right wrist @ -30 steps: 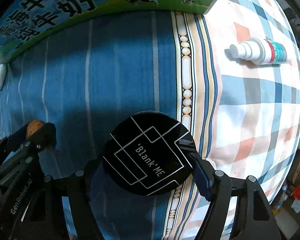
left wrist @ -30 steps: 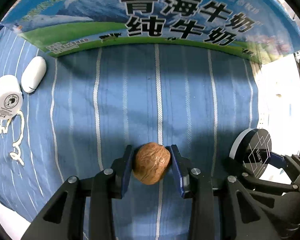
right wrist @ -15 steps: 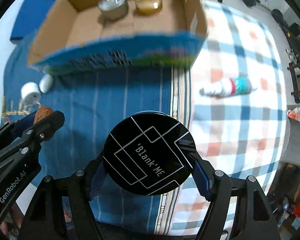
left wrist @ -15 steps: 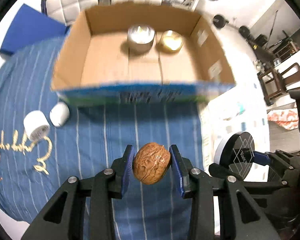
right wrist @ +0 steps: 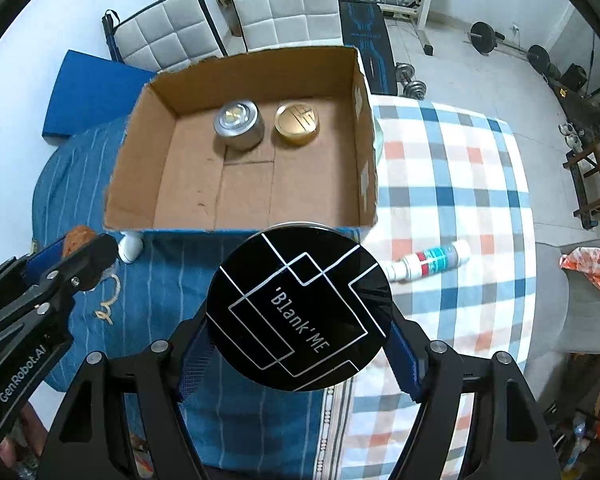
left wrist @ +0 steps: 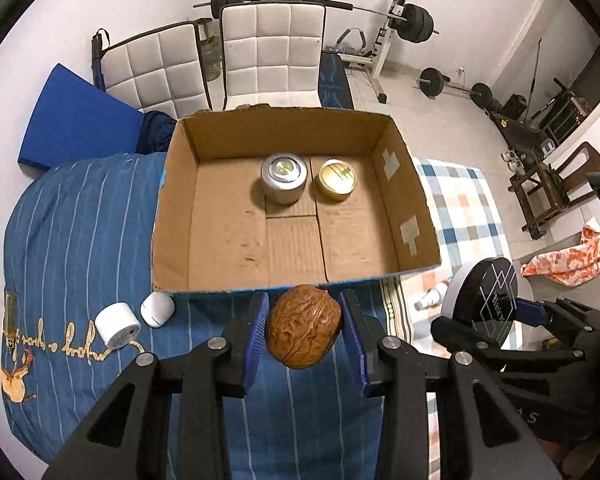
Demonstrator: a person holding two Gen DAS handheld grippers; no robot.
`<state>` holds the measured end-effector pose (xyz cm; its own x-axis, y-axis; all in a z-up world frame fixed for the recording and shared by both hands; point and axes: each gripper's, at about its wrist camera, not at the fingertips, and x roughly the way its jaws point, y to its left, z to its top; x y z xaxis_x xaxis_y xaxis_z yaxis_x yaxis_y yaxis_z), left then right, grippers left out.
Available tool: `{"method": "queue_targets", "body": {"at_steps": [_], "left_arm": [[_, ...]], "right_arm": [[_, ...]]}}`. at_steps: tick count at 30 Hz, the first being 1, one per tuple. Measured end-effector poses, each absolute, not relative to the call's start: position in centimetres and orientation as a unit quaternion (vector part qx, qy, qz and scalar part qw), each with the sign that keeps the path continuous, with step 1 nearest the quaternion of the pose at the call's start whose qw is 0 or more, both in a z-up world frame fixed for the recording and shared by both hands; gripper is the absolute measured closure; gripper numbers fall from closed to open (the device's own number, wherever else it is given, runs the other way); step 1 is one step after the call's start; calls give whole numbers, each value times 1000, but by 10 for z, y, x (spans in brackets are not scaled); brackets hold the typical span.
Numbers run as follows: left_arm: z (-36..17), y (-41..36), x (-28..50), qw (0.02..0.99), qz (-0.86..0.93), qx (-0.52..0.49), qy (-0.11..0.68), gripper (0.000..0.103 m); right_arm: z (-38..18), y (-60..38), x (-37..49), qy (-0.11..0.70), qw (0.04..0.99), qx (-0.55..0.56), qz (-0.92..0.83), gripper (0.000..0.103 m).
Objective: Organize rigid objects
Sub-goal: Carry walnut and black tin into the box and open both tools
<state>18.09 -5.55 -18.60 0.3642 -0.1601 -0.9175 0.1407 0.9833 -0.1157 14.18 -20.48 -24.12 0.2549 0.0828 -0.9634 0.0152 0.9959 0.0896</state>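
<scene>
The left hand-held gripper (left wrist: 304, 326) grips a walnut (left wrist: 303, 326) just near of the cardboard box (left wrist: 296, 126). The right hand-held gripper (right wrist: 299, 346) clamps a black round tin (right wrist: 299, 310). A silver tin (left wrist: 285, 179) and gold tin (left wrist: 337, 179) sit at the box's far side.

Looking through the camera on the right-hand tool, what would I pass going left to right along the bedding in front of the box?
Walnut in the left tool → small white case → black round compact in the right tool → spray bottle lying on the checked cloth.
</scene>
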Motion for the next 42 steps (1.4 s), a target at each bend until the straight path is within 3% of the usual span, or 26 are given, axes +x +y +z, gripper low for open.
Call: {"method": "queue_targets", "body": {"at_steps": [13, 27, 42], "left_arm": [[-207, -42, 254, 820, -92, -17, 564, 70], [-325, -5, 386, 741, -66, -59, 666, 70], [-383, -8, 433, 697, -65, -44, 713, 69]], "right_arm": [[-259, -190, 212, 610, 790, 55, 29, 26], [-367, -193, 327, 672, 736, 78, -11, 26], [-430, -180, 358, 711, 701, 44, -33, 25]]}}
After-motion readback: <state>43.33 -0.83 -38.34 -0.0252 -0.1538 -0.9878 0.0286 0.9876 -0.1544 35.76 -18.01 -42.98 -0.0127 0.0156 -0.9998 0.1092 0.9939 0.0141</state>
